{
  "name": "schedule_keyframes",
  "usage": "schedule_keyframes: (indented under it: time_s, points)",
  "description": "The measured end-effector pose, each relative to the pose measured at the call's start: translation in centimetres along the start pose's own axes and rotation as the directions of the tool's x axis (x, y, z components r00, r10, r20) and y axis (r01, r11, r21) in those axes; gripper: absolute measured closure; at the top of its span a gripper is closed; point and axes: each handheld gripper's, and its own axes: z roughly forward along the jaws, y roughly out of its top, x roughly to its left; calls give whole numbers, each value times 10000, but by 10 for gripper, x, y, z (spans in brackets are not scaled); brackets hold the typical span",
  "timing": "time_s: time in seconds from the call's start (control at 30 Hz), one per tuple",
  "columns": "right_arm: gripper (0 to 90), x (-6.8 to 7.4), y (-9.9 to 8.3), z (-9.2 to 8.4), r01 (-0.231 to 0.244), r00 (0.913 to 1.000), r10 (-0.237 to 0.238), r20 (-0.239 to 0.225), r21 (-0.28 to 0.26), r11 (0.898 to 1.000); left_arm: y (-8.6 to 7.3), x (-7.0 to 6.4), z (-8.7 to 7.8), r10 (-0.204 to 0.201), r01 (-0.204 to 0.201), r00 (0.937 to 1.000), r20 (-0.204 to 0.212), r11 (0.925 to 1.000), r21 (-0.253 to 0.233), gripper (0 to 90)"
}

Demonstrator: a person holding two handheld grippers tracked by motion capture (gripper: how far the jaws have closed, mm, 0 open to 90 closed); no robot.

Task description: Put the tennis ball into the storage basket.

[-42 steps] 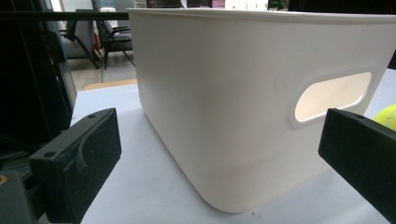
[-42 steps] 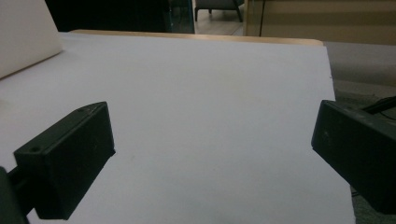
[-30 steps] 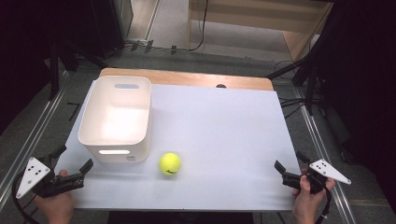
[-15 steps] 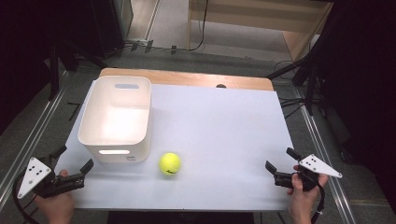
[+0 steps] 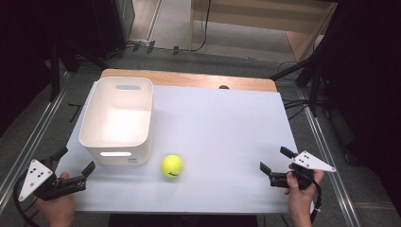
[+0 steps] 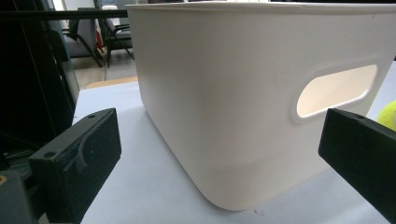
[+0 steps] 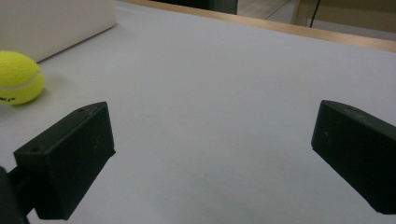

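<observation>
Tennis ball [image 5: 172, 166] sits on the white bench [image 5: 222, 127], near the front edge, left of centre. It's just off the front right corner of the white plastic bin [image 5: 118, 120], close but not touching. Right gripper view catches the ball at far left [image 7: 18, 77], bin wall behind it.

Bin is upright on the left half of the bench, open top, slot handle in the near wall [image 6: 334, 91]. Nothing visible inside from the high view.

Left gripper [image 5: 74, 165] is at the front left corner of the bench, held in the left hand [image 5: 59, 208], jaws spread wide, nothing between them. Its view looks at the bin's near corner, a sliver of the ball at the right edge.

Right gripper [image 5: 274, 160] is at the front right, held in the right hand [image 5: 300, 189], jaws also spread, empty, pointing left across bare bench towards the ball, well apart from it.

Wooden strip [image 5: 189, 79] runs along the far edge of the bench. Grey floor [image 5: 198, 56] beyond.
</observation>
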Motion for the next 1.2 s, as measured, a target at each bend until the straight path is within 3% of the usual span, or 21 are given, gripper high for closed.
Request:
schedule_keyframes:
  time_s: [0.73, 1.2]
  points:
    - [0, 30, 27, 39, 842, 9931, -796, -864, 511, 9951, 0, 1, -1, -15, 15, 10000, 36, 10000, -49, 0]
    - [0, 47, 39, 58, 1154, 9823, -1034, -1564, 694, 9909, 0, 0, 0, 26, -26, 10000, -19, 10000, 24, 0]
